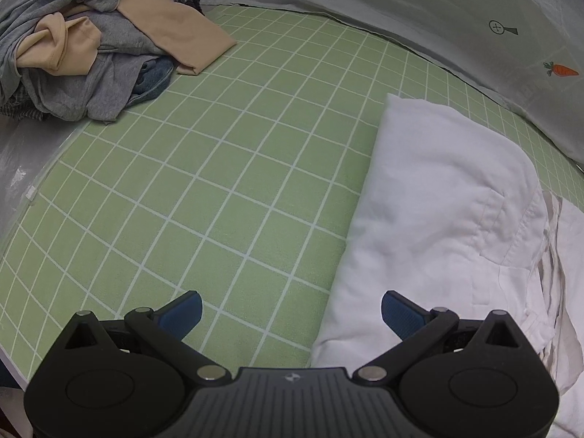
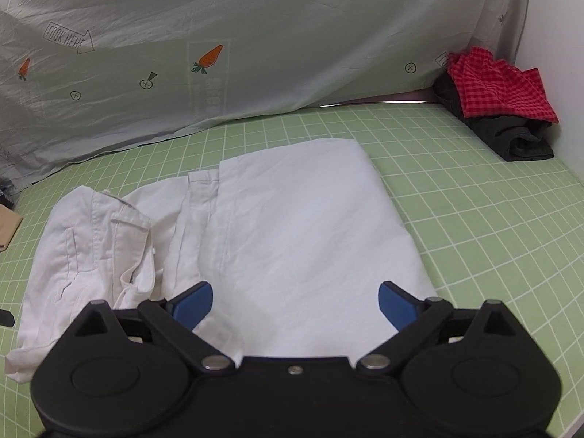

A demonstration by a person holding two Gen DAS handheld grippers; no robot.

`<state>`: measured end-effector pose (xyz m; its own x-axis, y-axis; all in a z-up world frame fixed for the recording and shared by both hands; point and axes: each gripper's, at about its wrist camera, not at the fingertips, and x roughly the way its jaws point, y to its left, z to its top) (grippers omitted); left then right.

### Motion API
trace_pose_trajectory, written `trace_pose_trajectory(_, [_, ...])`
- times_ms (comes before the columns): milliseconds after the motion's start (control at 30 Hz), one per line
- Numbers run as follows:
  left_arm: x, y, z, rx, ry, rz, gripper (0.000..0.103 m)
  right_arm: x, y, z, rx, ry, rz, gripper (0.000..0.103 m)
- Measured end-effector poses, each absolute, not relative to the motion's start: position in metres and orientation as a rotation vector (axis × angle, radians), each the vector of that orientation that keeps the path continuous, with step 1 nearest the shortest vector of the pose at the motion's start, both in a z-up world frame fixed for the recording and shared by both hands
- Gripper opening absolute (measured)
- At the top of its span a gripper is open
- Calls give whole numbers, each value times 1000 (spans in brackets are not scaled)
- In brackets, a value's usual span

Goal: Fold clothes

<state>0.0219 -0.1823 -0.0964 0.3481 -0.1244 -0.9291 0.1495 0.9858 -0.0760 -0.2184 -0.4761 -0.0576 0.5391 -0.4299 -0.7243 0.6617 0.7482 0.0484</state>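
Note:
A white garment (image 2: 284,226) lies partly folded on the green checked sheet (image 2: 474,219); its left part is bunched, its right part lies flat. It also shows at the right of the left wrist view (image 1: 438,200). My right gripper (image 2: 295,303) is open and empty, just above the garment's near edge. My left gripper (image 1: 292,310) is open and empty, over the sheet at the garment's left edge, its right fingertip above the cloth.
A pile of grey, beige and denim clothes (image 1: 91,47) lies at the far left. Folded red checked and black clothes (image 2: 500,106) sit at the far right by a white wall. A grey carrot-print cover (image 2: 219,54) rises behind the sheet.

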Motion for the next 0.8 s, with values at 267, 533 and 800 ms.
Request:
trace_pose_trajectory(267, [55,-212,-118,25,1234,-240,103,-183,-517,-72,333,808,-727,98])
trace_pose_trajectory(533, [70,-229,-136,24,1250,-362,103,-163,-540,-79,378,841,-785,98])
trace_pose_trajectory(800, [67,-218,-136,-87,1247,-413,78,-178,-533,-75,396,833,-795,98])
